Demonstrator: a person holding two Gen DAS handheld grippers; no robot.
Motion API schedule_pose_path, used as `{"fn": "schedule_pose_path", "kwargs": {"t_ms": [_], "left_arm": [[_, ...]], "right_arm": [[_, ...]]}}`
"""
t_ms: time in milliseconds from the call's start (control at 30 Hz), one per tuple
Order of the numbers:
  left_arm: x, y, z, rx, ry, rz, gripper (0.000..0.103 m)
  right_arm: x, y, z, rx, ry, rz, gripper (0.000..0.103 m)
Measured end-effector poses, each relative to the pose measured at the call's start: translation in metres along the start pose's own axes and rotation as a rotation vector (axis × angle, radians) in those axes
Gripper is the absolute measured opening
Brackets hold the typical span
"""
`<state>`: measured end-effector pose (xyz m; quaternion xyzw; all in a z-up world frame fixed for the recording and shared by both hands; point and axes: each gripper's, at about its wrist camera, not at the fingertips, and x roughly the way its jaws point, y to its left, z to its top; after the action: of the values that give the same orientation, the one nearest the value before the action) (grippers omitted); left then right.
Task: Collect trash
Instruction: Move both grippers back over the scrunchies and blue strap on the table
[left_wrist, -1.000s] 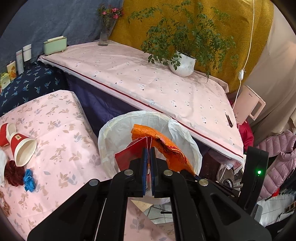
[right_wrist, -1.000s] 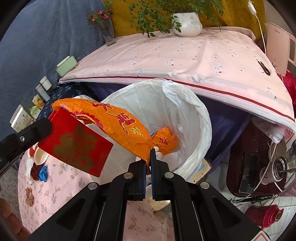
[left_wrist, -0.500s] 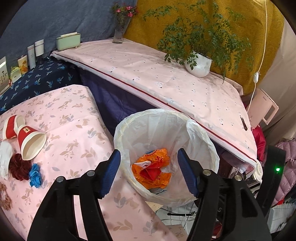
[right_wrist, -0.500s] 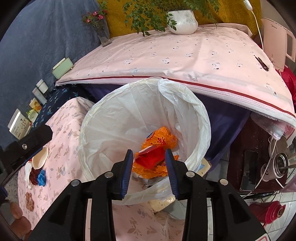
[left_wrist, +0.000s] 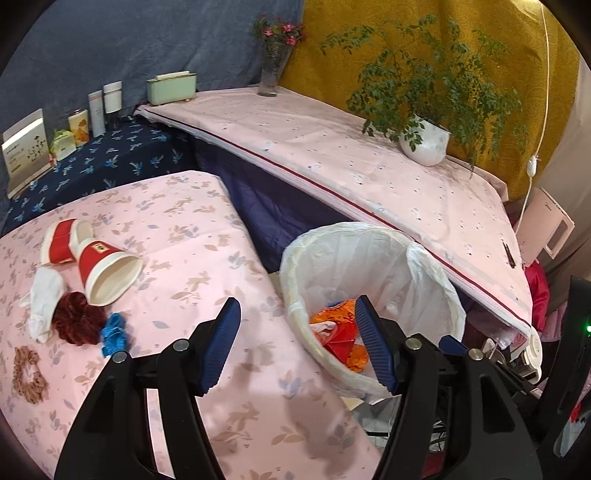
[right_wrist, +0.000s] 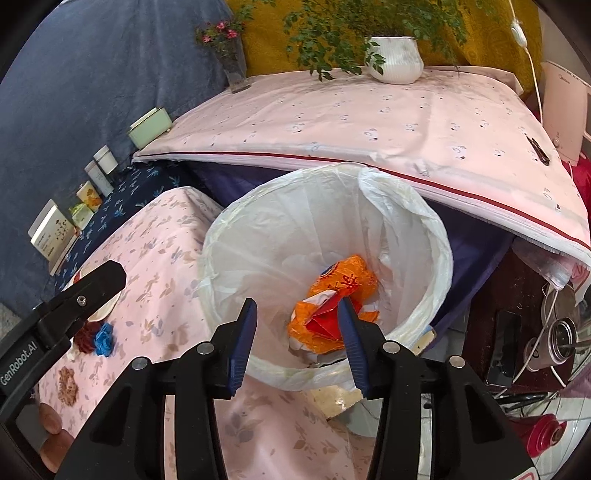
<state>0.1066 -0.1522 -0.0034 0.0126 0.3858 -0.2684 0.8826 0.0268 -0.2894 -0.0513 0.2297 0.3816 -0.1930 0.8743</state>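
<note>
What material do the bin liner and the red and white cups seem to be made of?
Bin liner: thin translucent white plastic film, wrinkled and folded over the rim. Red and white cups: probably coated paper, with thin walls, a rolled lip and a matte white inside.

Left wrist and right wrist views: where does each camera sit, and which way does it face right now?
Left wrist: on the left gripper, tilted down over the pink table edge at paper cups; own open jaws show.
Right wrist: on the right gripper, above the lined bin; open jaws, the left gripper and fingers show.
Shared: bin, orange wrapper, potted plant.
</note>
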Motion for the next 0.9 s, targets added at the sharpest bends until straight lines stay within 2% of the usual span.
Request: {"fn": "schedule_pose_path", "kwargs": {"t_ms": [367, 533, 900], "left_arm": [[-0.029, 0.048, -0.010, -0.053, -0.043, 0.104, 0.067], [-0.041, 0.076, -0.019, -0.085, -0.059, 0.159, 0.073], [-0.060, 0.144, -0.040, -0.204, -0.053, 0.275, 0.086]], "right_arm": [[-0.005, 0.046, -0.009, -0.078, 0.007, 0.042, 0.045], [-0.006, 0.070, -0.015, -0.119, 0.012, 0.063, 0.052], [0.002, 0.128, -0.036, -0.233, 0.054, 0.108, 0.053]]}}
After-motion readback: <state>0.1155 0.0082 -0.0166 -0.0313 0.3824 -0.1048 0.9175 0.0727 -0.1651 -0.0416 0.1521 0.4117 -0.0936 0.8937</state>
